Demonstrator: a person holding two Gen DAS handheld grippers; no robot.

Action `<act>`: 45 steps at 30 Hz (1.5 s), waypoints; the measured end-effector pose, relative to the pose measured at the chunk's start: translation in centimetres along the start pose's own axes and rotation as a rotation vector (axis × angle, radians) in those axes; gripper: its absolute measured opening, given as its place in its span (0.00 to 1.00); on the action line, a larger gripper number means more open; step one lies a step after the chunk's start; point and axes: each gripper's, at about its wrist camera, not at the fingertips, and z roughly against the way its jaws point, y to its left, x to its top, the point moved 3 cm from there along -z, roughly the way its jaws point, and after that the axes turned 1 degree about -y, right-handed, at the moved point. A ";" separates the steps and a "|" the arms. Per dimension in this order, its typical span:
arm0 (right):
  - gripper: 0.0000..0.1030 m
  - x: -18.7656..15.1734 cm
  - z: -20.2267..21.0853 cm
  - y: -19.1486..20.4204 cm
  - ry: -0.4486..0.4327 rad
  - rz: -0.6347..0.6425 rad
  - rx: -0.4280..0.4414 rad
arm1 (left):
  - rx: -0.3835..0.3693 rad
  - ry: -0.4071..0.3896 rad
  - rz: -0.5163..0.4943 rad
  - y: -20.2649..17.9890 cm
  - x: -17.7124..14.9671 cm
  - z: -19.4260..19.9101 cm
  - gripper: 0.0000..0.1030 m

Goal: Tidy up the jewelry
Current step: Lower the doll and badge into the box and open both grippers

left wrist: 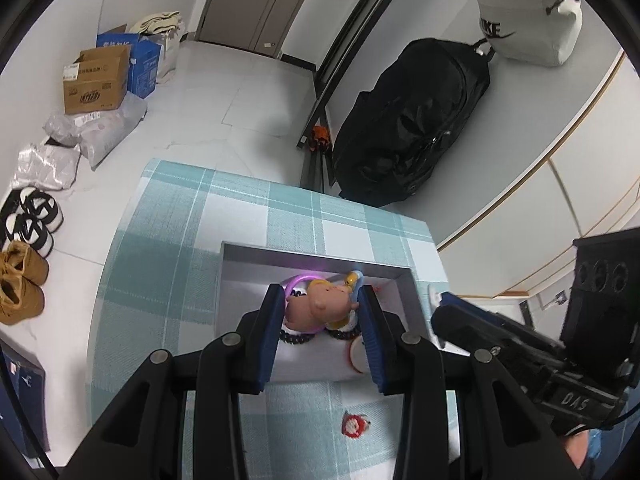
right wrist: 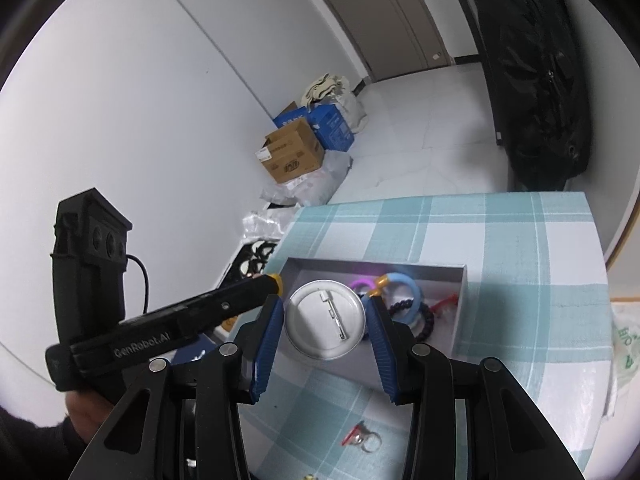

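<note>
Overhead, left gripper (left wrist: 320,308) gripped pig toy (left wrist: 320,304); right gripper (right wrist: 325,320) clamped badge (right wrist: 325,320) above box (right wrist: 460,304). Best lowered before release, clear of bracelets (right wrist: 404,296).

I see even, soft indoor light and faint shadows. Fisheye bending darkens my edges. A purple glare marks the box (left wrist: 240,264).

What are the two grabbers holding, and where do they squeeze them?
The left gripper squeezes a little pig toy by its sides. The right gripper squeezes a round pin badge by its rim, pin side showing.
</note>
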 end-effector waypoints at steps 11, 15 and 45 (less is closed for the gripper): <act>0.41 0.4 -1.3 -2.0 0.030 -0.040 0.004 | -0.003 0.055 0.029 -0.1 0.4 -2.3 0.31; 0.41 0.5 -1.4 -2.0 0.030 -0.040 0.007 | -0.002 0.072 0.040 -0.1 0.3 -3.0 0.31; 0.50 0.5 -1.9 -3.3 0.014 -0.059 -0.092 | 0.039 0.092 -0.018 -0.9 0.1 -3.8 0.37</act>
